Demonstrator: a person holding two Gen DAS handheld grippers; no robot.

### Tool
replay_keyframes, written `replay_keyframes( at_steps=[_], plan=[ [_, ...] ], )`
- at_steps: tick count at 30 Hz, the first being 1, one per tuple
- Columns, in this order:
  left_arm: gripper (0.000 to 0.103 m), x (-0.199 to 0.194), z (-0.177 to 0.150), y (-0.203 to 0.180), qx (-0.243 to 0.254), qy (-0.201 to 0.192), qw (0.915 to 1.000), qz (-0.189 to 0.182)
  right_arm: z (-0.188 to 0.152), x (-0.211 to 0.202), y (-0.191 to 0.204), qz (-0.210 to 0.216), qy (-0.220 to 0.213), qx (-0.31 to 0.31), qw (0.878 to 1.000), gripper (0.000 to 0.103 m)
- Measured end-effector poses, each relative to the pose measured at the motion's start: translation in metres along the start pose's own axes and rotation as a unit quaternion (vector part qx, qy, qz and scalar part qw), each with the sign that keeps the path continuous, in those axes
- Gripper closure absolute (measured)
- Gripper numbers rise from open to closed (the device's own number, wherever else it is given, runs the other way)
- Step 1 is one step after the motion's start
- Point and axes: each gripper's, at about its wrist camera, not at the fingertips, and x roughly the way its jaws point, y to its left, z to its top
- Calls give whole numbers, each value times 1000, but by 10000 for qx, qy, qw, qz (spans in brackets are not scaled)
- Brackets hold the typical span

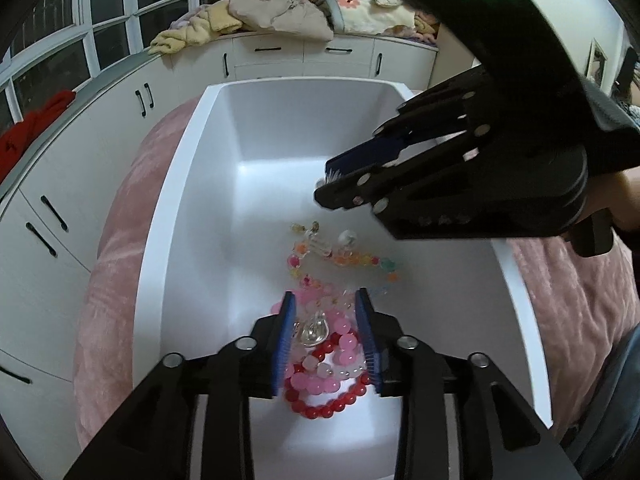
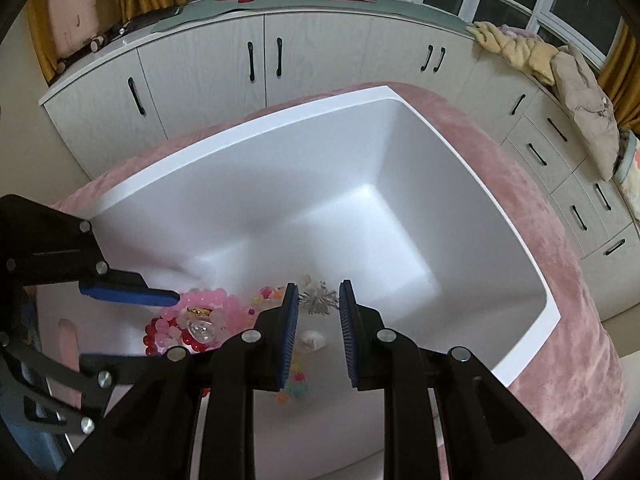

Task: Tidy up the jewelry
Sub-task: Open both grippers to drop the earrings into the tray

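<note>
One pink plush cushion (image 2: pixel 560 264), soft and fuzzy, spreads under and around both grippers. On it sits one white box (image 2: pixel 248 128), rectangular with thick smooth walls and a glossy floor, and both grippers point down into it.

The left gripper (image 1: pixel 326 336) hangs over the near end of the box floor, its two blue ribbed pads parted with the jewelry below and between them, not pressed on it. There lie one red bead bracelet (image 1: pixel 332 404) of round glossy beads, a tangle of pink bead bracelets (image 1: pixel 340 344) whose number cannot be told, and one clear glassy charm (image 1: pixel 314 330).

The right gripper (image 2: pixel 318 332) stands beside the left one, its pads slightly apart with nothing visibly pinched. Beyond its tips lies one silvery spiky snowflake-like piece (image 2: pixel 318 300); beneath it, one strand of small multicoloured beads (image 1: pixel 360 260).
</note>
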Motion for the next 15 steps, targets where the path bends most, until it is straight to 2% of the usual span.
replay_keyframes(
  at_steps=[2,4,5,8,9,11,13,15],
  plan=[
    [59,-5,2,0,-50,-125,9999,-69,0,-5,1,-6,-102,-15,9999,76],
    [55,-12,3,2,-123,-245,9996,-111,1,-11,1,-29,-217,-2,9998,59],
    [49,-15,5,3,-153,-297,9994,-95,2,-17,1,-55,-307,-1,9995,58],
    [45,-26,6,2,-197,-426,9989,-18,6,-34,0,-91,-551,18,9984,58],
    [44,-31,6,1,-221,-470,9987,-4,7,-40,0,-98,-632,38,9979,55],
    [32,-40,7,0,-283,-575,9979,46,7,-58,-3,-141,-887,120,9959,44],
    [25,-51,8,-2,-319,-674,9971,127,6,-76,-6,-213,-1136,199,9931,35],
    [21,-59,9,-3,-321,-709,9967,214,3,-97,-8,-294,-1395,302,9893,28]
  ],
)
